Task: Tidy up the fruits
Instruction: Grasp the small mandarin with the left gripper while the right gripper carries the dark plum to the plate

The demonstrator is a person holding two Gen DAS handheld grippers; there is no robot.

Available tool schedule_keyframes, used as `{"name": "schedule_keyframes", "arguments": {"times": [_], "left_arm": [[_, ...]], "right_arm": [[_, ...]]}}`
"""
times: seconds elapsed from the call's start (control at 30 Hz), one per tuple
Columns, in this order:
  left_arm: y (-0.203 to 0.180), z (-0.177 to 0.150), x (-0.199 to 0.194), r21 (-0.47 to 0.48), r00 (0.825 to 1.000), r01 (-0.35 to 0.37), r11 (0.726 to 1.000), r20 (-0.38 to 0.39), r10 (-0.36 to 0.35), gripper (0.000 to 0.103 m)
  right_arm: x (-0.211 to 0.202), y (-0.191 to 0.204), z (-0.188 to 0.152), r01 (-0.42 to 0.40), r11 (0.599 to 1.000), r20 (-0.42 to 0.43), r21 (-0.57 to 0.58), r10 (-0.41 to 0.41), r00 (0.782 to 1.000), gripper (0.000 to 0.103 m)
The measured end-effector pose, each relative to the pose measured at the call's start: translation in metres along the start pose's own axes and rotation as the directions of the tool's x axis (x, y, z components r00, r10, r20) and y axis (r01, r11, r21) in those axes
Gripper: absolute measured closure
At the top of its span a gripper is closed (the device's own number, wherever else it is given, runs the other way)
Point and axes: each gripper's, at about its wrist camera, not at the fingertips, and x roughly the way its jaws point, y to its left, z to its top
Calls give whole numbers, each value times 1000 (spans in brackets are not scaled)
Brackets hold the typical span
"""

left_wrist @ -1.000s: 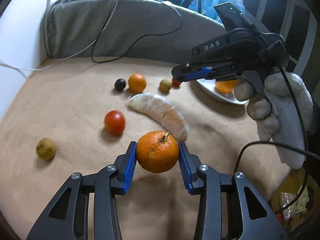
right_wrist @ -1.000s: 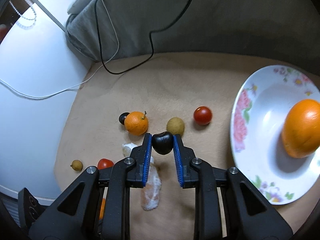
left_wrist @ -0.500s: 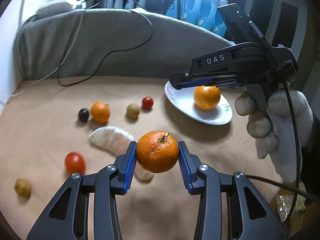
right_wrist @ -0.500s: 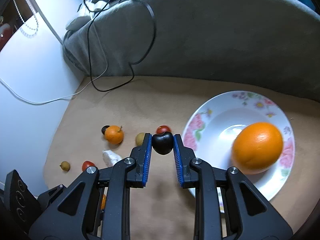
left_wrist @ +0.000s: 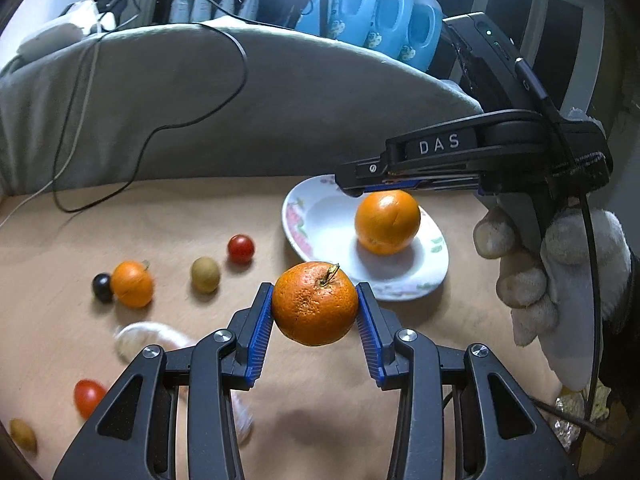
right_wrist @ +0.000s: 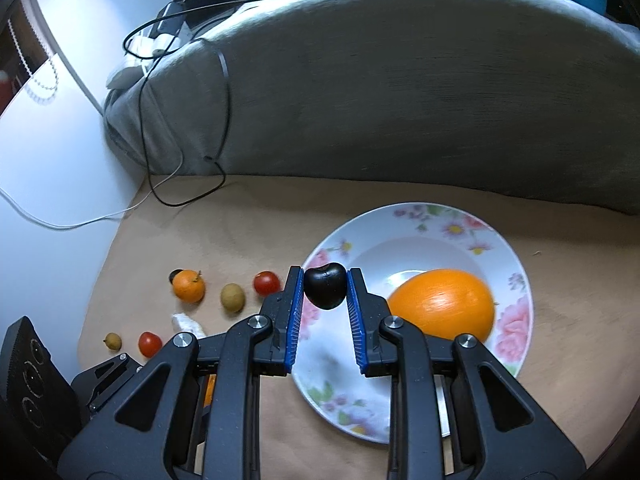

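Observation:
My left gripper (left_wrist: 315, 309) is shut on a stemmed tangerine (left_wrist: 315, 303), held above the tan cloth just short of the flowered white plate (left_wrist: 304, 216). A large orange (left_wrist: 387, 216) lies in that plate. My right gripper (right_wrist: 325, 291) is shut on a dark cherry (right_wrist: 325, 290) and hovers over the plate's left rim (right_wrist: 516, 264), beside the orange (right_wrist: 440, 304). In the left wrist view the right gripper (left_wrist: 352, 188) reaches over the plate from the right.
On the cloth to the left lie a small tangerine (left_wrist: 132, 283), a dark cherry (left_wrist: 102, 287), a longan (left_wrist: 205, 274), two cherry tomatoes (left_wrist: 241, 248) (left_wrist: 89, 396), a peeled pomelo segment (left_wrist: 144, 334) and another longan (left_wrist: 22, 434). A grey cushion (right_wrist: 400, 80) with cables backs the area.
Both grippers have moved right toward the plate with their fruit. The right gripper now hangs over the plate's rim; the left has come close to the plate's near edge.

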Motion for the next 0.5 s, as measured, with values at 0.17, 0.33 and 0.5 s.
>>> {"name": "schedule_keyframes", "arguments": {"times": [0.17,0.33,0.5], "left_arm": [[-10,10,11,9,1000,13,1000,0,-13,64],[-16,19,22,16,1000,21,1000,-3,-21,64],[-18,24,31,7,1000,28,1000,-12,-28,64]], "right_arm": [[0,-14,2,10,1000,4,10,-10,1000,80],[1,-23,6,17,1000,4,19,-17,1000,80],[5,-29,10,20,999,-3,30,-20,1000,80]]}}
